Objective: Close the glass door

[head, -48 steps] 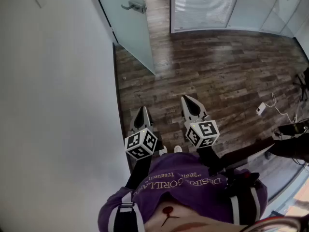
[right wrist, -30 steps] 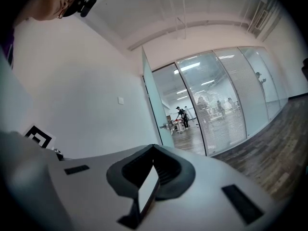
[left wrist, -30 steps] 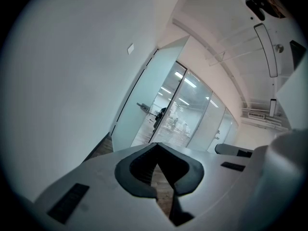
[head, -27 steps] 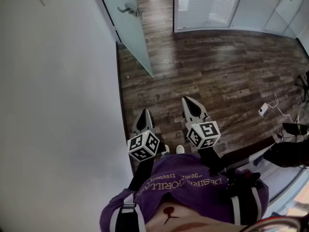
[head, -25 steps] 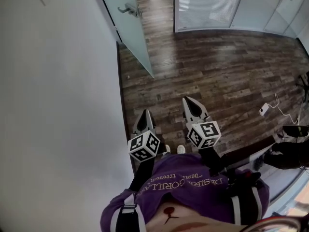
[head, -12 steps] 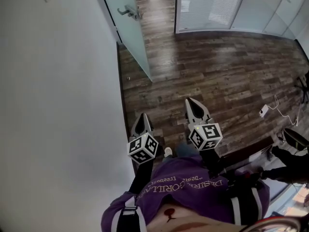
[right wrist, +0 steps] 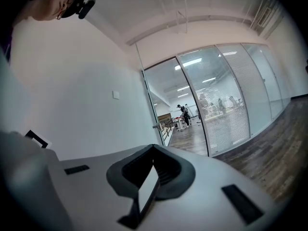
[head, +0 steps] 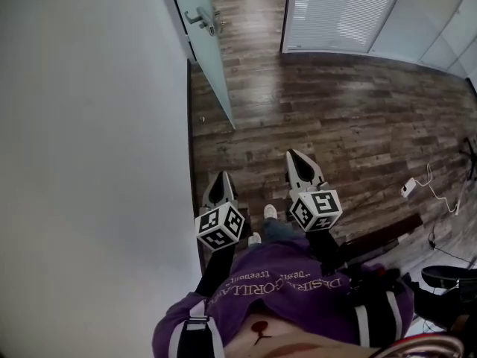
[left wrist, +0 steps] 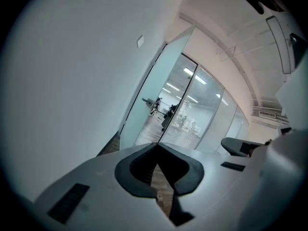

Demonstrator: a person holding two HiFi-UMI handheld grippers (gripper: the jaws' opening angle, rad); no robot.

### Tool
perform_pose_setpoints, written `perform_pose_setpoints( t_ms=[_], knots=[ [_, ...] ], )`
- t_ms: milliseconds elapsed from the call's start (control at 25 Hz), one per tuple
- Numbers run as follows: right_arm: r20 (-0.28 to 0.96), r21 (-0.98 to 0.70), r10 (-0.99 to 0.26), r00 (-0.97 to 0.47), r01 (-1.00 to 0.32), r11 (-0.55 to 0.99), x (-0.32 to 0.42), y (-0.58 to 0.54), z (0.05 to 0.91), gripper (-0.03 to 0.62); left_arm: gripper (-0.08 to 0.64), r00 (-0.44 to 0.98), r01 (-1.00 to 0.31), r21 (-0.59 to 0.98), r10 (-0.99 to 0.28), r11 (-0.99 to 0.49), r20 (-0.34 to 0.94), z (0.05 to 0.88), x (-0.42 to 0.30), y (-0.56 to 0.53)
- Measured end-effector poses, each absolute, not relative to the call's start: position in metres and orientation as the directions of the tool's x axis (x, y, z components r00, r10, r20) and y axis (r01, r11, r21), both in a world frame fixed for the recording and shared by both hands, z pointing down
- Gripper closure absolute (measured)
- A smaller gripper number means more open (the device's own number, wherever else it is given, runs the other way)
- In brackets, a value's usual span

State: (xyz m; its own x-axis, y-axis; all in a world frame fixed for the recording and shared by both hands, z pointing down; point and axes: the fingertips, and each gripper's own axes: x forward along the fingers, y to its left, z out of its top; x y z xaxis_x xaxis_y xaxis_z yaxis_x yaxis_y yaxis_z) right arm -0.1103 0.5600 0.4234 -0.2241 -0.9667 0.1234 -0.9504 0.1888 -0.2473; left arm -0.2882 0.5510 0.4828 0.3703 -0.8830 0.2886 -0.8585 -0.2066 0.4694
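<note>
Closing looks not yet begun: the glass door (head: 209, 62) stands open at the far end of the room, its frosted leaf angled out beside the white wall (head: 97, 162), with wooden floor (head: 335, 110) running on through the gap between it and the glass partition (head: 335, 10) with its blinds. The lever handle (head: 201, 19) sits high on the leaf, and nothing is touching it. The left gripper (head: 219, 179) and the right gripper (head: 295, 157) are held side by side in front of the person's torso, pointing towards the door but well apart from it. Each gripper's own view shows its jaws pressed together with nothing between them. So the whole job seems to remain: getting within reach, engaging the leaf or handle, and swinging it to the frame. Much is hard to read. The head view cuts off the door's far edge and the frame at the top, so the hinge side and any latch cannot be made out. In the left gripper view the door (left wrist: 144, 112) is a pale slanted panel with only a small handle shape on it. The right gripper view shows the door (right wrist: 153, 110) edge-on, and figures beyond the doorway are too small to describe. The person's own body hides the floor nearest them.
</note>
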Motion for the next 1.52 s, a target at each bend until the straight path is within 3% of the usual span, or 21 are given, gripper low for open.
perform_pose_setpoints(
  t_ms=[640,1040,1520],
  knots=[
    [0.133,-0.247,-0.936,-0.325,-0.926,0.286,-0.065,0.476,0.429,0.603,0.558,0.306,-0.873,0.466,-0.905,-0.144,0.294,0.488,-0.232,0.486],
    [0.146,-0.248,-0.917,-0.372,-0.911,0.330,-0.082,0.433,0.440,0.603,0.558,0.256,-0.881,0.463,-0.916,-0.090,0.308,0.500,-0.249,0.449],
    [0.125,-0.238,-0.942,-0.312,-0.931,0.277,-0.115,0.333,0.447,0.603,0.558,0.323,-0.876,0.448,-0.908,-0.180,0.266,0.501,-0.280,0.332]
  ],
)
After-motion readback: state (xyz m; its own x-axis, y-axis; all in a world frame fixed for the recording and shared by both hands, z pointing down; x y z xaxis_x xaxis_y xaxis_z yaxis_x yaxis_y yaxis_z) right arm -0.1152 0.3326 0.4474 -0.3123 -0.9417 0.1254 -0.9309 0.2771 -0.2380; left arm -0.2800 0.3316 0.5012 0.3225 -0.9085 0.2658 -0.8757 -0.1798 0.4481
